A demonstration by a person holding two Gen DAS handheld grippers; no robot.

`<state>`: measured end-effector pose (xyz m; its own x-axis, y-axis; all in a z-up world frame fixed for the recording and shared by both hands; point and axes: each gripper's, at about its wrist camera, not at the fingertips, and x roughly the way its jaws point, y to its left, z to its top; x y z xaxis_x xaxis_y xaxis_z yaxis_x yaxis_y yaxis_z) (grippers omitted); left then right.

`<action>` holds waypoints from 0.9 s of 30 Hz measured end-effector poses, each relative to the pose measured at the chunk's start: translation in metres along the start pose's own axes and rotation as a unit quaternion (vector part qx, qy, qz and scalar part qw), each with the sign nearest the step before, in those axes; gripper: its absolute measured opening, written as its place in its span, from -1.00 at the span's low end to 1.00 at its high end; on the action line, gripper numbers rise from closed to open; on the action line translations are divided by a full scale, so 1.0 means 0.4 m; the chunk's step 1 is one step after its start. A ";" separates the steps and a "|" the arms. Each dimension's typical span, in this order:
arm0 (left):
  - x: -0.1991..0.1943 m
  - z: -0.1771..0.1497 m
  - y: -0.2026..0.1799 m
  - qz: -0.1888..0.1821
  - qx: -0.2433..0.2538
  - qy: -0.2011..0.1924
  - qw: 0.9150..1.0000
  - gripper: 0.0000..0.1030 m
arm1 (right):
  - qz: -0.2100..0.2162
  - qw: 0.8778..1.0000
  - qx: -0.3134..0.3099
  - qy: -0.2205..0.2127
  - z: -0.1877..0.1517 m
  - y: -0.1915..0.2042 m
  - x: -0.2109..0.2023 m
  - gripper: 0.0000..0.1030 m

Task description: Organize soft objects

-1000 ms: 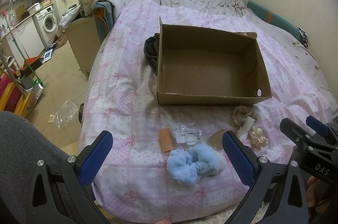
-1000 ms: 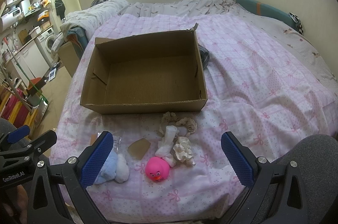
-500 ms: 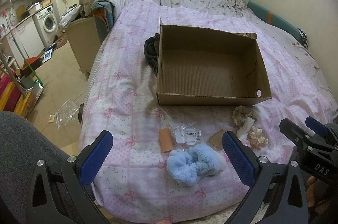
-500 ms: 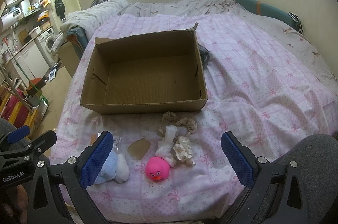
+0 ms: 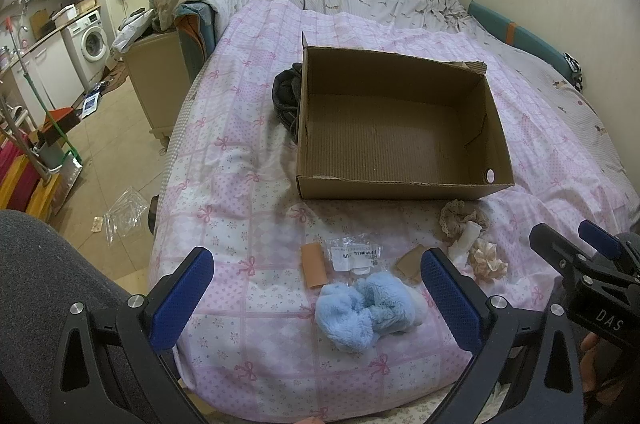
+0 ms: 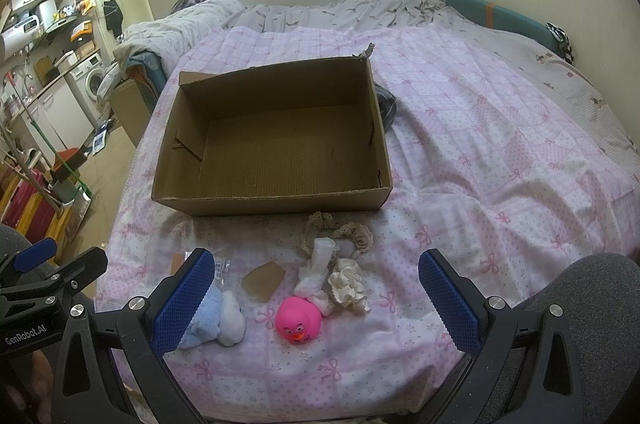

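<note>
An empty open cardboard box [image 5: 400, 128] [image 6: 276, 144] sits on the pink bed. In front of it lie a fluffy blue cloth [image 5: 360, 308] [image 6: 204, 320], a beige lace scrunchie [image 5: 460, 220] [image 6: 336, 232], a white rolled cloth [image 6: 320, 272], a cream scrunchie [image 5: 486, 260] [image 6: 348, 284] and a pink rubber duck [image 6: 298, 320]. My left gripper [image 5: 316, 300] is open and empty, near the blue cloth. My right gripper [image 6: 316, 300] is open and empty, around the duck's area but above it.
A clear plastic packet [image 5: 352, 256], an orange-tan piece [image 5: 314, 264] and a brown card piece [image 6: 264, 280] lie among the items. A dark garment [image 5: 286, 96] lies beside the box. The bed edge is just below the grippers. The floor and kitchen clutter are at left.
</note>
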<state>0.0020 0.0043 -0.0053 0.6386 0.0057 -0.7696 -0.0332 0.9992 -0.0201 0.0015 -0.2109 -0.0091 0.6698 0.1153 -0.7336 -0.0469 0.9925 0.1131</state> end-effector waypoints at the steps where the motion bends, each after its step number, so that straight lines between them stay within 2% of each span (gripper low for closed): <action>1: 0.000 0.000 0.000 0.000 0.000 0.000 1.000 1.00 | 0.000 1.000 0.000 0.000 0.000 0.000 -0.002 1.00; 14: -0.005 0.009 -0.001 -0.008 -0.004 0.010 1.000 1.00 | -0.001 1.000 0.001 0.000 0.001 0.001 -0.004 1.00; 20: 0.004 0.036 -0.009 -0.020 -0.015 0.045 0.999 1.00 | 0.020 1.000 0.001 0.008 0.020 -0.004 -0.006 1.00; 27: 0.048 0.066 -0.014 -0.009 -0.023 0.080 0.996 1.00 | 0.029 0.999 0.006 0.029 0.072 -0.041 0.007 1.00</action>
<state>0.0347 -0.0003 -0.0031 0.5082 -0.0217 -0.8610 -0.0603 0.9963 -0.0606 0.0254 -0.2280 0.0065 0.6228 0.1750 -0.7626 -0.0748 0.9835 0.1646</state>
